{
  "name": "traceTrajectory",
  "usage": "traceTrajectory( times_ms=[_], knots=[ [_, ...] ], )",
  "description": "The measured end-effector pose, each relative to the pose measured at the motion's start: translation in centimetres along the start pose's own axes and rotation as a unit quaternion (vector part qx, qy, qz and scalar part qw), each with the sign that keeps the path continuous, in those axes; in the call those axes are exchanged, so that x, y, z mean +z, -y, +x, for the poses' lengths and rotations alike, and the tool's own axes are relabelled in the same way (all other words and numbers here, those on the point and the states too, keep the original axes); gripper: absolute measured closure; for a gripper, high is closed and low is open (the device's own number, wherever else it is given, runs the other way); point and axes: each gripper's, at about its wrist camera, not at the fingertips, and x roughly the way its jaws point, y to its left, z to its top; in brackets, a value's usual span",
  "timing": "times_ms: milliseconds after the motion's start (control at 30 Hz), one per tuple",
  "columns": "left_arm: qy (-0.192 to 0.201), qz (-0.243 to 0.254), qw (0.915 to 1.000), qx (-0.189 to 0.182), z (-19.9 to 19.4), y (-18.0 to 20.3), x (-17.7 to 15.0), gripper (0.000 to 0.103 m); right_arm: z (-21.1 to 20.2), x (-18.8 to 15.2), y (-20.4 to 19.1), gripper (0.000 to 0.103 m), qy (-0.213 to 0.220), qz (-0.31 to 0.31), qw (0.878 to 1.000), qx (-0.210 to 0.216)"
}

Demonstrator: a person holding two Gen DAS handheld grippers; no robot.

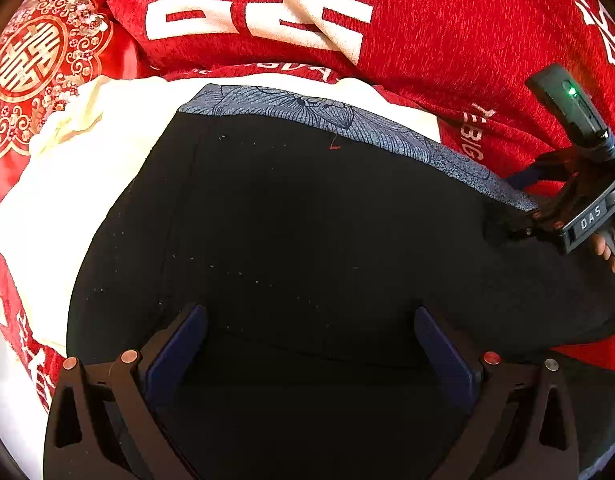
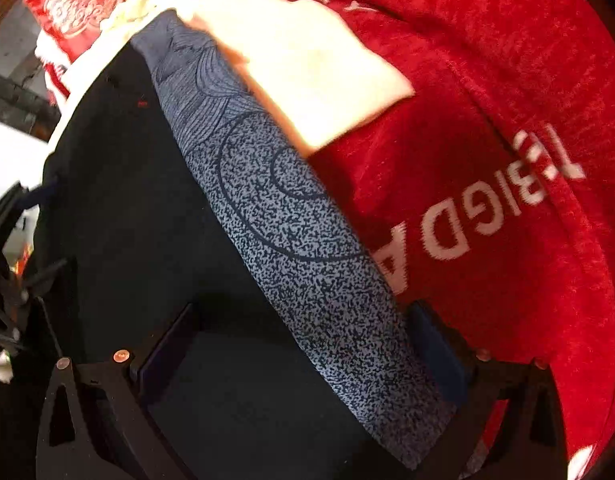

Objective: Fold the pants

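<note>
Clearly the fold is mid-way: the black cloth pants [image 1: 307,232], edged by a blue-grey band printed with fine line patterns [image 1: 347,120], lie spread over a cream-coloured cloth [image 1: 67,184] on a red plush blanket with large white lettering [image 1: 447,28]. From the left wrist view, the left gripper [image 1: 309,344] has its blue-padded fingers [image 1: 179,344] standing wide apart over the near part of the black fabric, with cloth lying between them but nothing pinched. The right gripper [image 1: 523,224] reaches in from the right side, and its tip meets the garment just where the patterned band ends; in that view the jaws look drawn together on the fabric edge, though the right wrist view is motion-blurred and shows its own fingers [image 2: 435,352] set apart with the band [image 2: 307,248] running between them, so whether it truly pinches cannot be told. A hand [image 1: 611,240] grips the right tool's handle. Judging by the layout, the step in hand is taking hold of the banded edge and the near edge before carrying one over the other. The next move likely calls for the left fingers to close on the fabric, then both tools to lift evenly so the cream cloth beneath is not dragged along.
</note>
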Motion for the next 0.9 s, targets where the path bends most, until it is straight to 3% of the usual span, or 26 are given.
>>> traceTrajectory(
  times_ms=[67, 100, 133, 167, 233, 300, 467, 600, 667, 733, 867, 900],
  knots=[
    [-0.001, 0.000, 1.0000, -0.001, 0.1, -0.2, 0.1, 0.000, -0.4, -0.1, 0.0, 0.015, 0.010, 0.005, 1.000, 0.017],
    [-0.001, 0.000, 1.0000, -0.001, 0.1, -0.1, 0.1, 0.000, -0.6, -0.1, 0.0, 0.036, 0.013, 0.010, 0.999, 0.032],
    [-0.002, 0.000, 1.0000, -0.002, 0.1, -0.2, 0.0, 0.000, -0.9, 0.0, -0.2, 0.047, 0.013, 0.010, 0.999, 0.036],
    [-0.003, 0.001, 1.0000, -0.002, 0.1, -0.3, 0.0, 0.000, -1.3, -0.2, -0.6, 0.051, 0.015, 0.001, 1.000, 0.026],
    [-0.005, -0.001, 1.0000, -0.004, 0.0, -0.4, 0.1, 0.000, -2.2, -0.3, -1.1, 0.072, 0.016, -0.006, 1.000, 0.015],
    [-0.008, -0.004, 0.9999, -0.009, 0.0, -0.6, 0.2, 0.000, -3.4, -0.6, -1.8, 0.082, 0.025, -0.011, 1.000, -0.010],
    [-0.018, -0.034, 0.9988, -0.032, -0.5, -1.6, 0.4, 0.000, -6.8, -1.7, -4.5, 0.087, 0.072, -0.031, 0.994, -0.078],
    [-0.013, -0.087, 0.9925, -0.085, -2.3, -3.7, 0.0, 0.000, -8.9, -3.7, -9.8, 0.088, 0.116, -0.058, 0.979, -0.156],
    [-0.010, -0.111, 0.9881, -0.106, -3.2, -4.8, 0.0, 0.000, -9.3, -5.5, -14.1, 0.088, 0.134, -0.100, 0.955, -0.244],
    [-0.005, -0.141, 0.9811, -0.133, -4.4, -6.0, 0.0, 0.000, -8.6, -6.7, -17.7, 0.089, 0.142, -0.127, 0.933, -0.305],
    [0.019, -0.174, 0.9687, -0.176, -7.3, -7.4, 0.0, 0.000, -7.0, -9.5, -23.8, 0.089, 0.160, -0.158, 0.903, -0.365],
    [0.029, -0.179, 0.9653, -0.187, -8.2, -7.6, 0.1, 0.000, -6.7, -9.7, -24.2, 0.089, 0.162, -0.158, 0.901, -0.370]
  ],
)
